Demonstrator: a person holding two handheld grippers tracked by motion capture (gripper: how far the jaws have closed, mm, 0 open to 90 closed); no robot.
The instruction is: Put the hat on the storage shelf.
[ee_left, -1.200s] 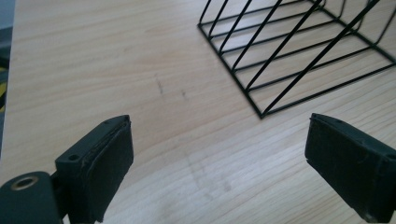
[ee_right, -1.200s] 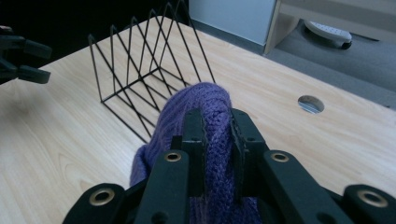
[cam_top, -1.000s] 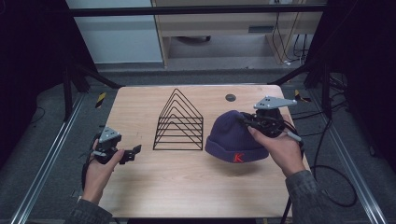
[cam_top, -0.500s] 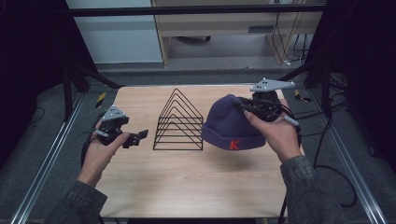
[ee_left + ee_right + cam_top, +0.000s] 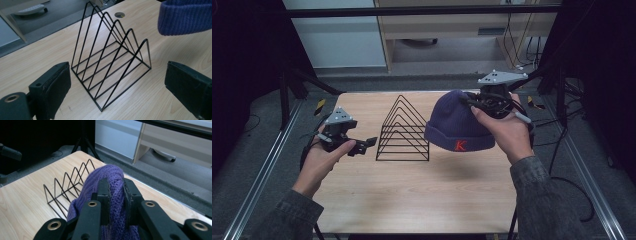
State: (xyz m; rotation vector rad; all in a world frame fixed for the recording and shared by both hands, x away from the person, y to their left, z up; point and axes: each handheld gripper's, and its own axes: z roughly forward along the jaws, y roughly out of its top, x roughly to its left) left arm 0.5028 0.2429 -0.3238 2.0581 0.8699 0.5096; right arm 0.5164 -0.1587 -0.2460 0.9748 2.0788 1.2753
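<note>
A purple knit beanie point(image 5: 457, 125) with a red K hangs above the table, right of a black wire rack point(image 5: 404, 131) of triangular dividers. My right gripper point(image 5: 479, 102) is shut on the beanie's crown; in the right gripper view its jaws pinch the purple knit point(image 5: 115, 187), with the rack point(image 5: 67, 185) down to the left. My left gripper point(image 5: 368, 144) is open just left of the rack. In the left gripper view the rack point(image 5: 110, 60) stands between its wide-apart pads point(image 5: 57, 90), and the beanie's cuff point(image 5: 185, 17) hangs at upper right.
The wooden table point(image 5: 412, 195) has a round cable hole point(image 5: 120, 14) at the back, seen in the left gripper view. Metal rails point(image 5: 262, 165) run along both sides. Cables point(image 5: 562, 145) trail off the right edge. A pale cabinet point(image 5: 347, 35) stands beyond the table.
My right gripper has lifted the beanie off the table and carried it up and slightly left. My left gripper has risen and moved toward the rack.
</note>
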